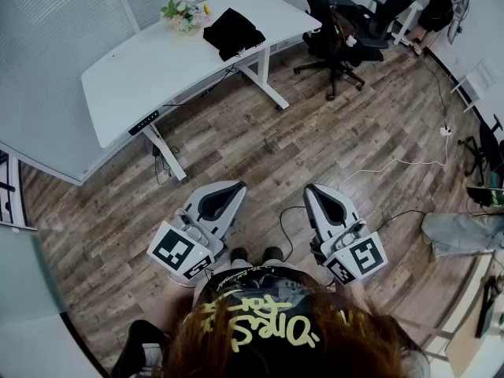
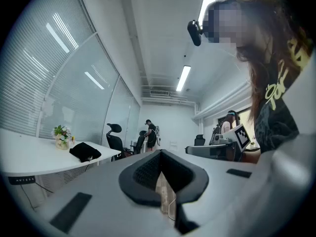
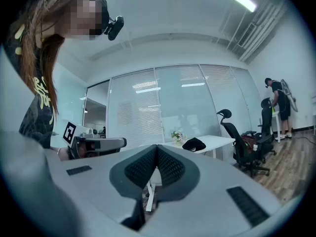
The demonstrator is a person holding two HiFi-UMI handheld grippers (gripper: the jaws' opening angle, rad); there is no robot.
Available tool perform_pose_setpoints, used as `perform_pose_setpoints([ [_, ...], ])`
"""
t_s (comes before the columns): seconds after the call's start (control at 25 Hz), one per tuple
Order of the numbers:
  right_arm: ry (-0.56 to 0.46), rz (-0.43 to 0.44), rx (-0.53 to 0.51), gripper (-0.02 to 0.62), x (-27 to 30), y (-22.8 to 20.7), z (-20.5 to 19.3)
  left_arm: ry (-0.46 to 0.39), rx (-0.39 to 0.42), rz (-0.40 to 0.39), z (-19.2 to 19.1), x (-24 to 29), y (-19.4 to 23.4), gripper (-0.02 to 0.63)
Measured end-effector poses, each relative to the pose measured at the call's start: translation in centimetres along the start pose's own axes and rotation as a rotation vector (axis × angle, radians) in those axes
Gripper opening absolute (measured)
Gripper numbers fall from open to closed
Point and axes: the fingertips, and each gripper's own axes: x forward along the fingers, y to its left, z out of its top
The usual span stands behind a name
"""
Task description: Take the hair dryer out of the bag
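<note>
The left gripper (image 1: 228,191) has its jaws pressed together with nothing between them, and the right gripper (image 1: 317,194) is likewise closed and empty. Both are held level over the floor (image 1: 260,144), well apart from the desk (image 1: 134,69). Each carries a cube (image 1: 179,250) with black-and-white square markers, which are patterns rather than words. The holder's black shirt (image 1: 260,313) bears yellow lettering, too stylised and too cut off by hair to read. On the near edge of the desk a small control panel (image 1: 146,121) has marks too small to make out. The bag (image 1: 232,31), black and slumped, lies on the far end of the desk, near a bunch of flowers (image 1: 181,12). The hair dryer shows in no view, so whether it is inside the bag cannot be told. The desk is white, on white legs, with dark cables hanging under it. The floor is wood plank, and a white cable (image 1: 394,164) runs across it to the right of the desk. Beyond the desk's far end stand black chairs (image 1: 331,26), and past them a second person (image 1: 435,8), partly cut by the frame edge. Behind the desk runs a glass wall (image 1: 63,22) with blinds, and strip lights (image 2: 183,78) line the ceiling.
</note>
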Motion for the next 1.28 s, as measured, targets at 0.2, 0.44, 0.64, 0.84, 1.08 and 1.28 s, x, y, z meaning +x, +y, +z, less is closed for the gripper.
perform_pose_setpoints([
  [0.2, 0.001, 0.003, -0.004, 0.003, -0.25, 0.3, -0.1, 0.001, 0.002, 0.002, -0.1, -0.26, -0.33, -0.008],
  [0.44, 0.012, 0.006, -0.015, 0.003, 0.18, 0.51, -0.25, -0.002, 0.001, 0.004, 0.12, -0.04, -0.02, -0.008],
  [0.64, 0.012, 0.006, -0.017, 0.003, 0.26, 0.38, -0.15, 0.003, 0.004, 0.002, 0.1, 0.09, -0.14, -0.008],
  [0.84, 0.017, 0.007, -0.025, 0.003, 0.22, 0.04, -0.3, 0.003, 0.006, 0.009, 0.03, 0.35, -0.08, -0.008],
  [1.08, 0.024, 0.013, -0.035, 0.003, 0.42, 0.06, -0.25, 0.003, 0.012, 0.012, 0.12, 0.32, -0.08, -0.008],
  [1.28, 0.031, 0.013, -0.04, 0.003, 0.45, -0.05, -0.49, 0.004, 0.015, 0.018, 0.01, 0.13, -0.02, -0.008],
])
